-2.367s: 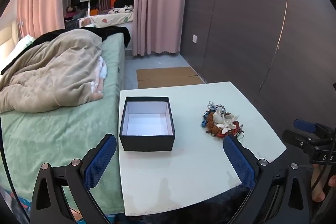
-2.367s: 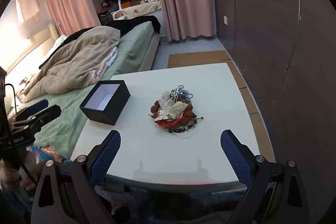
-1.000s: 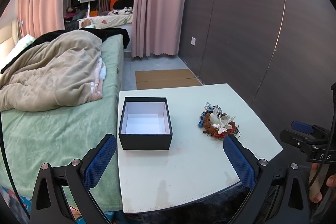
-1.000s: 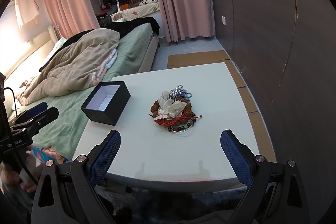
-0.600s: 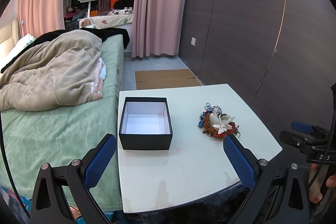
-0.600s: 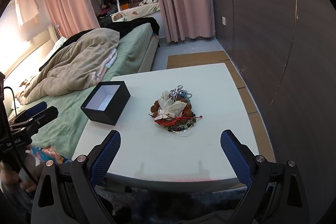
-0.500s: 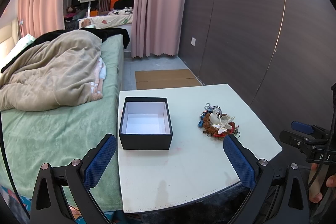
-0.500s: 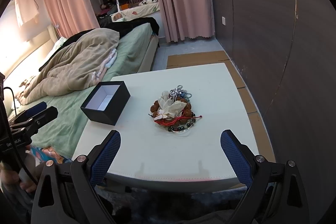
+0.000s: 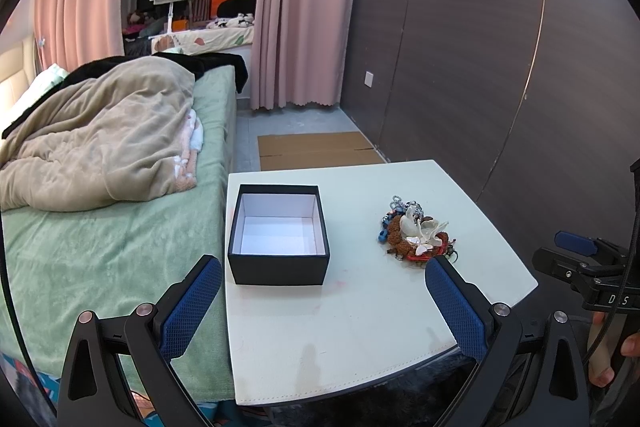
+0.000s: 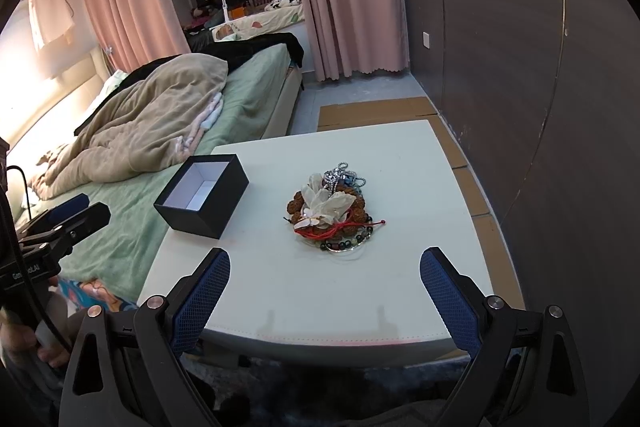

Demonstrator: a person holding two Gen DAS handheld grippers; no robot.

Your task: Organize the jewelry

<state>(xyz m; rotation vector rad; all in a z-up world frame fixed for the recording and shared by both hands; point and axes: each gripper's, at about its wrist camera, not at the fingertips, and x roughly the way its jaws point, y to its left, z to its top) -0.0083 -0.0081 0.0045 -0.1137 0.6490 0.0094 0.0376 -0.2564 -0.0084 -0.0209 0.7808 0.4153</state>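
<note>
A pile of jewelry (image 9: 416, 231) lies on the white table (image 9: 360, 311): brown beads, white shells, a red cord, silver chain. It also shows in the right wrist view (image 10: 332, 211). An open black box (image 9: 279, 233) with a white, empty inside stands to the pile's left; it also shows in the right wrist view (image 10: 202, 195). My left gripper (image 9: 322, 269) is open and empty, held before the table's near edge. My right gripper (image 10: 324, 259) is open and empty, in front of the pile.
A bed (image 9: 120, 211) with a green sheet and beige blanket runs along the table's left side. A dark wood wall (image 9: 500, 67) stands on the right. Flat cardboard (image 9: 316, 149) lies on the floor beyond the table. Pink curtains (image 9: 304, 7) hang at the back.
Since 2.4 s ago both grippers have drawn back slightly from the table. In the last second nothing has visibly moved.
</note>
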